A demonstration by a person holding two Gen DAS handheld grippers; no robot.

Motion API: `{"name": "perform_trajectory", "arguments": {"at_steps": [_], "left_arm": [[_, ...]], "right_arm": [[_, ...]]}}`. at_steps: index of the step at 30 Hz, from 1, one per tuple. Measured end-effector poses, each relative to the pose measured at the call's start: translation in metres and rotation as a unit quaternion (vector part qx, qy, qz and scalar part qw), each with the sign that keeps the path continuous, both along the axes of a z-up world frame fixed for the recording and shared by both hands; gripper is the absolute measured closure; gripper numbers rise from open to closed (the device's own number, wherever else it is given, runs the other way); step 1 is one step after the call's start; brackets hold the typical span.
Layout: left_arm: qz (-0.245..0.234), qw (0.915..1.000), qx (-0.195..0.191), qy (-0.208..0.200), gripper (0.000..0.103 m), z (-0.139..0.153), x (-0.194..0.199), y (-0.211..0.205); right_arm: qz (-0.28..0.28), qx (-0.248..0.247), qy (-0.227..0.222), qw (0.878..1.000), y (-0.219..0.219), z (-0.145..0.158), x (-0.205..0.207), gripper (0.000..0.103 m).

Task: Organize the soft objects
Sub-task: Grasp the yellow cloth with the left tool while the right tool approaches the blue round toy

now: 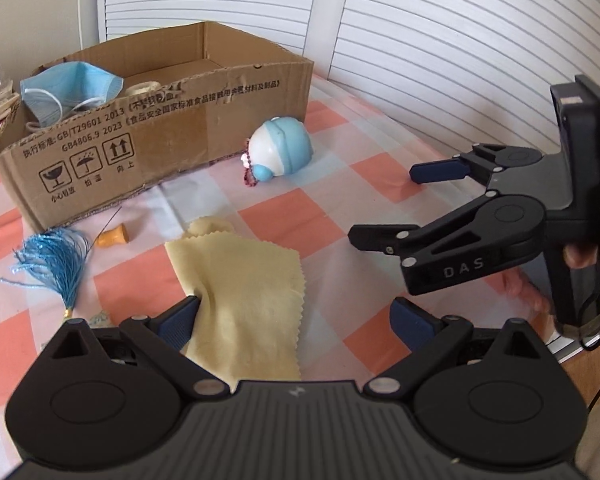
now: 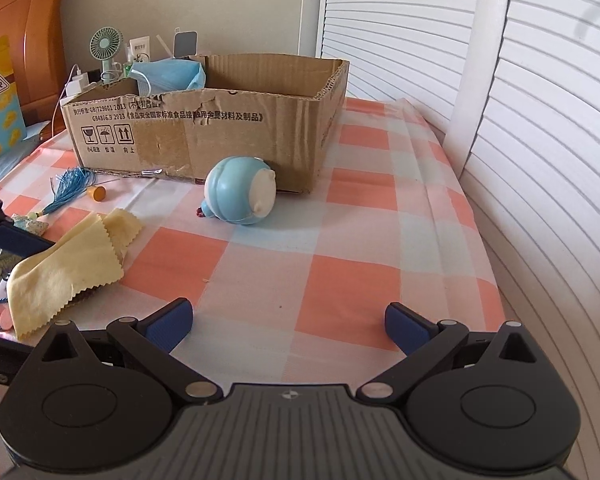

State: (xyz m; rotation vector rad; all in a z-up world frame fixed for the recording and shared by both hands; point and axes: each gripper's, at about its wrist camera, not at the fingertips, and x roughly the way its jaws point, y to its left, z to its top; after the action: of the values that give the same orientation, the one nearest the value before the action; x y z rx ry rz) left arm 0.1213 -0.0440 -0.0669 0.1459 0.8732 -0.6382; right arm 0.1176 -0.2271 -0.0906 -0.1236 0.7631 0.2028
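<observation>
A pale yellow cloth (image 1: 240, 288) with zigzag edges lies on the checked tablecloth between the fingers of my left gripper (image 1: 296, 324), which is open; the cloth rests against the left pad (image 1: 180, 320). In the right wrist view the same cloth (image 2: 68, 272) sits at the left, with one blue finger (image 2: 16, 240) of the left gripper against it. My right gripper (image 2: 288, 328) is open over bare tablecloth and holds nothing; it shows at the right as the right gripper (image 1: 384, 204). A cardboard box (image 1: 160, 136) (image 2: 220, 132) stands behind, with a blue face mask (image 1: 68, 88) (image 2: 168, 74) in it.
A blue and white round toy (image 1: 280, 148) (image 2: 240, 196) lies against the box front. A blue tassel (image 1: 56, 260) (image 2: 70, 188) and a small orange piece (image 1: 114, 236) lie left of the cloth. White louvred doors (image 2: 540, 120) border the table's right edge. A fan (image 2: 106, 46) stands behind the box.
</observation>
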Motion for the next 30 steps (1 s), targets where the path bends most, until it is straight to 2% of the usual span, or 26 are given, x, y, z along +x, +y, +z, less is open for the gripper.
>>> {"name": "perform_trajectory", "arguments": {"at_steps": [5, 8, 13, 14, 17, 18, 21, 30], "left_arm": [[0.044, 0.9981, 0.032, -0.028, 0.008, 0.001, -0.002, 0.008], [0.063, 0.9968, 0.04, -0.029, 0.031, 0.0, -0.003, 0.012], [0.057, 0.9949, 0.059, -0.06, 0.033, -0.002, -0.009, 0.003], [0.056, 0.9951, 0.056, -0.06, 0.037, -0.002, -0.008, 0.002], [0.055, 0.9958, 0.046, -0.057, 0.065, 0.001, -0.004, 0.0], [0.057, 0.9954, 0.05, -0.059, 0.068, 0.002, -0.003, -0.001], [0.063, 0.9959, 0.036, -0.054, 0.073, 0.011, 0.0, 0.007], [0.08, 0.9959, -0.023, -0.036, 0.074, 0.043, 0.009, 0.043]], "right_arm": [[-0.005, 0.0, -0.001, 1.0, -0.001, 0.0, -0.001, 0.0], [-0.01, 0.001, -0.004, 1.0, -0.001, -0.001, -0.001, 0.0], [-0.014, 0.001, -0.007, 1.0, 0.001, -0.001, -0.002, 0.0], [-0.014, 0.001, -0.007, 1.0, 0.001, -0.001, -0.002, 0.0], [-0.017, 0.0, -0.009, 1.0, 0.002, -0.001, -0.002, 0.0], [-0.018, 0.0, -0.009, 1.0, 0.002, -0.001, -0.003, 0.0], [-0.019, 0.001, -0.009, 1.0, 0.002, -0.001, -0.003, 0.0], [-0.024, -0.004, -0.009, 1.0, 0.005, -0.001, -0.003, 0.0]]}}
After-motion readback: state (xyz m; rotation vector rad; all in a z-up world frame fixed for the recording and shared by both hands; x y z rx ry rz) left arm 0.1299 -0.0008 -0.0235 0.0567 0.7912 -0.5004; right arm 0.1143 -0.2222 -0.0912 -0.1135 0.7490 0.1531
